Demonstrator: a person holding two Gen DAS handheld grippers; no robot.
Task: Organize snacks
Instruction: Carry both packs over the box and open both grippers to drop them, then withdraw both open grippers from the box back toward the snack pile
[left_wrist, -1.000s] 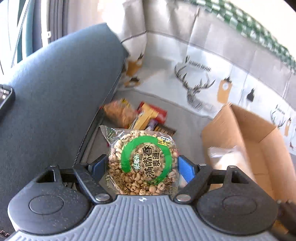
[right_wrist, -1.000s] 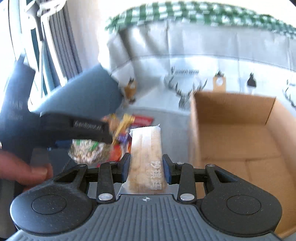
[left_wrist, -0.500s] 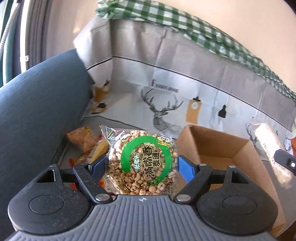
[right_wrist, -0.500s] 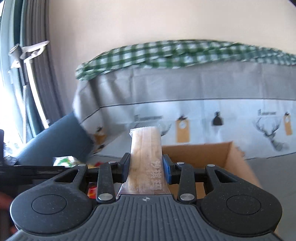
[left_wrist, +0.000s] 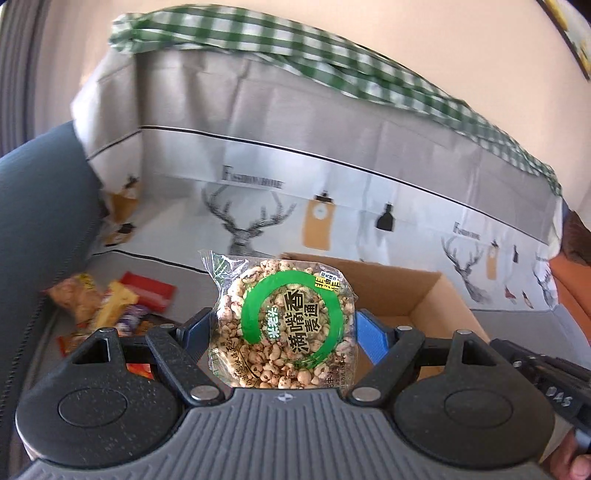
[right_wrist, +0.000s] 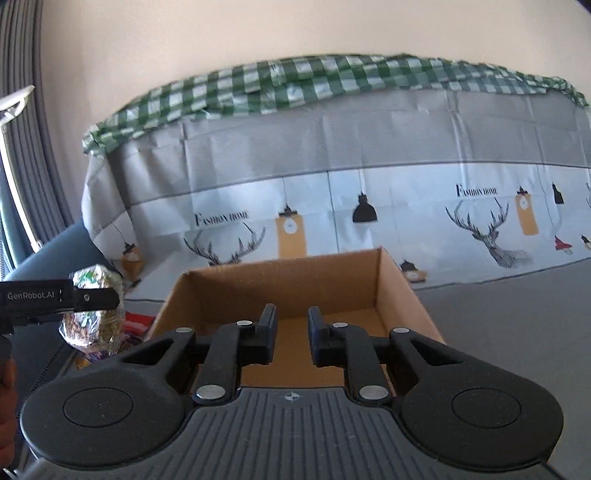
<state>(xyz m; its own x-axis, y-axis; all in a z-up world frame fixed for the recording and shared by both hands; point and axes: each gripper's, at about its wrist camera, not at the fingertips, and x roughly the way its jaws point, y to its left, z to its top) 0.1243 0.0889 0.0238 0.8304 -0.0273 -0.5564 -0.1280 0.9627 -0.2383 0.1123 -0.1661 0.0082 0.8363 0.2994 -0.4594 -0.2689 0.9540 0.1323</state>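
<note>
1. The left gripper (left_wrist: 282, 325) points forward and somewhat downward, its blue pads (left_wrist: 371, 338) spread wide and pressed on either side of a packet (left_wrist: 282, 325).
2. The right gripper (right_wrist: 291, 332) points the same way, to the right of the left one. Its jaws stand close together with nothing between them.
3. A fingertip (left_wrist: 580, 467) shows at the near right corner of the left view.

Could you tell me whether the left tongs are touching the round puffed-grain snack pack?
Touching. The left wrist view shows the left tongs pressing both sides of the snack pack, held above the cardboard box.
</note>
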